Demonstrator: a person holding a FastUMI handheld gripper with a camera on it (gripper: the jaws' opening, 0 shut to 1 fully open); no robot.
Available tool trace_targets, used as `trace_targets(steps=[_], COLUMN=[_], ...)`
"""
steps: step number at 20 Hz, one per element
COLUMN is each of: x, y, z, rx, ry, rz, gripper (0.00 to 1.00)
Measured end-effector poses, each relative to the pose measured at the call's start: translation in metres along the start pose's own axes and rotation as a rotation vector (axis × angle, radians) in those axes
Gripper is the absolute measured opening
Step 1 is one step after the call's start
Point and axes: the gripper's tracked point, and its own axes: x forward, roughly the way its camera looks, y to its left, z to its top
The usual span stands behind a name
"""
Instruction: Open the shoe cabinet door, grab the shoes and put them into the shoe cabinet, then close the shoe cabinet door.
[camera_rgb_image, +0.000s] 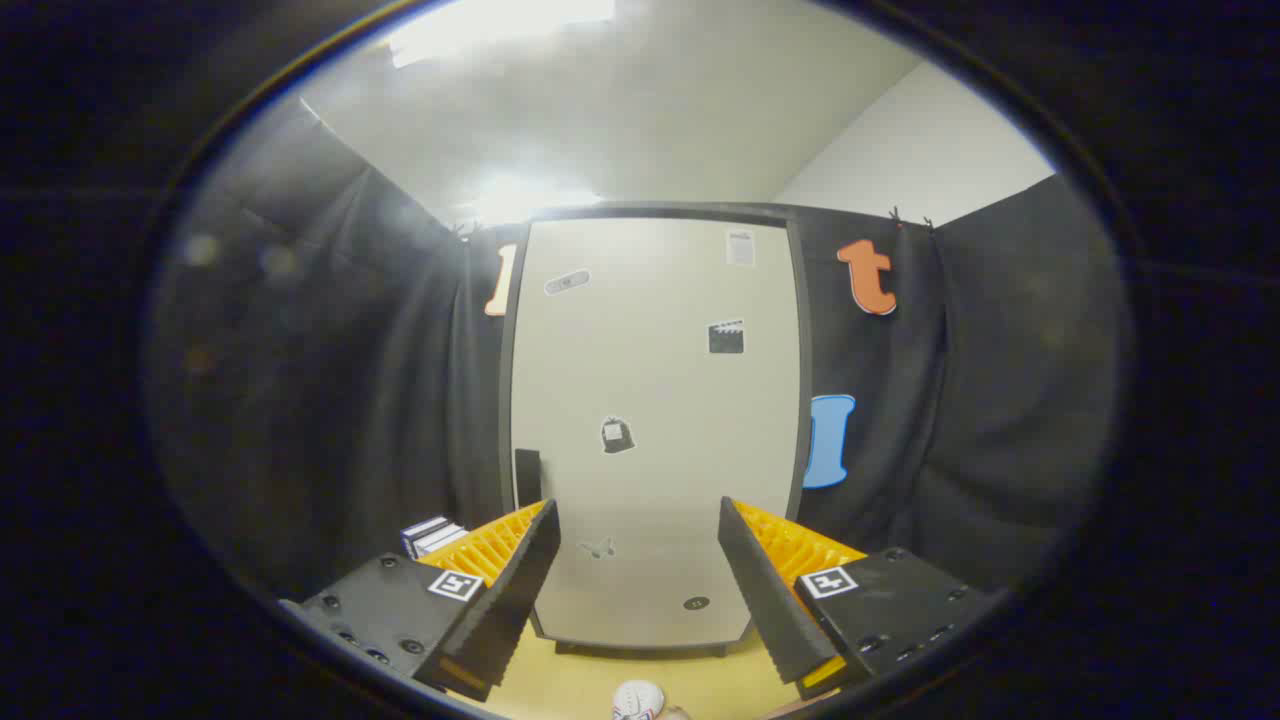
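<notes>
A tall shoe cabinet (650, 400) with a pale door stands upright beyond my fingers, in front of the black cloth wall. The door is shut and carries several small stickers. A dark handle (527, 477) sits on the door's left side, just above my left fingertip. My gripper (640, 525) is open, with a wide gap between the fingers and nothing in it. The door's lower part shows through that gap. A white shoe (637, 700) with red marks lies on the yellowish floor, close below and between the fingers, only its top showing.
A small stack of box-like items (432, 535) sits on the floor to the left of the cabinet, behind my left finger. Black cloth walls close in on both sides. Yellowish floor (590, 685) stretches from the cabinet's base toward me.
</notes>
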Motion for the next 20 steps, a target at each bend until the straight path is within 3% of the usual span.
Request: trace_targets(steps=[10, 20], x=[0.013, 0.017], y=[0.004, 0.005], z=[-0.014, -0.015], rx=[-0.008, 0.007], ry=[0.044, 0.052], rz=[-0.051, -0.045], gripper=[0.99, 0.99])
